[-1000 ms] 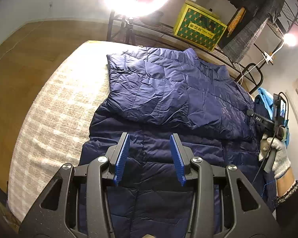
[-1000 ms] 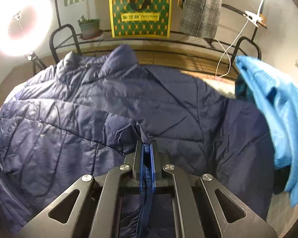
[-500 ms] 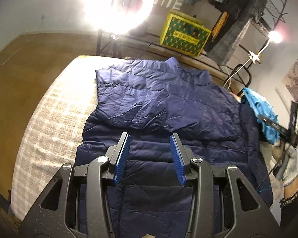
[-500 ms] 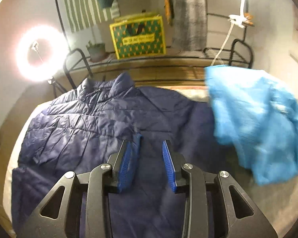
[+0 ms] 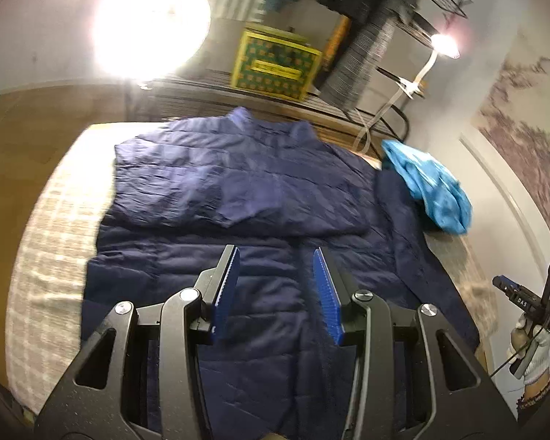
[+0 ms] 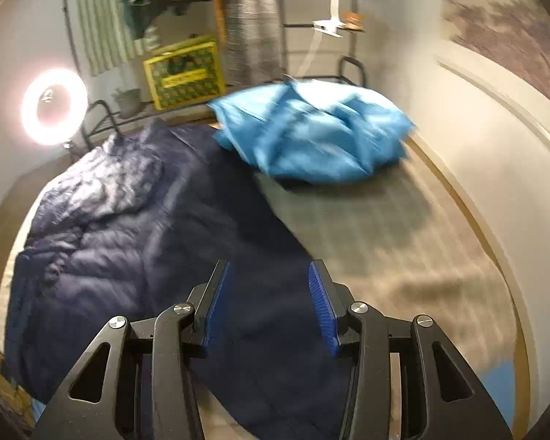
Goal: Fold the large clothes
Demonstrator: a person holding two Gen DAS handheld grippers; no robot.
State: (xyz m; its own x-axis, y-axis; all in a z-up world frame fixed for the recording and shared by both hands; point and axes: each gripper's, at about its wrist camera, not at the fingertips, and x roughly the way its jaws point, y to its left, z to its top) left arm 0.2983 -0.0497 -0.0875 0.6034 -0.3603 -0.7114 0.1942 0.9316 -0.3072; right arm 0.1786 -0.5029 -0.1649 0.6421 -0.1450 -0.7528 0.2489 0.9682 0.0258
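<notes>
A large navy quilted jacket (image 5: 238, 198) lies flat on the bed, collar at the far end, with both sleeves folded across its chest. It also shows in the right wrist view (image 6: 135, 227). My left gripper (image 5: 275, 286) is open and empty, held above the jacket's lower half. My right gripper (image 6: 267, 297) is open and empty, above the jacket's right edge. In the left wrist view the right gripper (image 5: 524, 300) shows at the far right in a gloved hand, off the jacket.
A crumpled light blue garment (image 6: 311, 135) lies at the bed's far right corner, also in the left wrist view (image 5: 432, 187). The checked bedcover (image 6: 403, 242) lies bare right of the jacket. A ring light (image 6: 53, 106), metal rack and yellow box (image 5: 275, 62) stand behind the bed.
My right gripper let go of the jacket's sleeve, opened, and drew back to the right. My left gripper rose and pulled back, staying open.
</notes>
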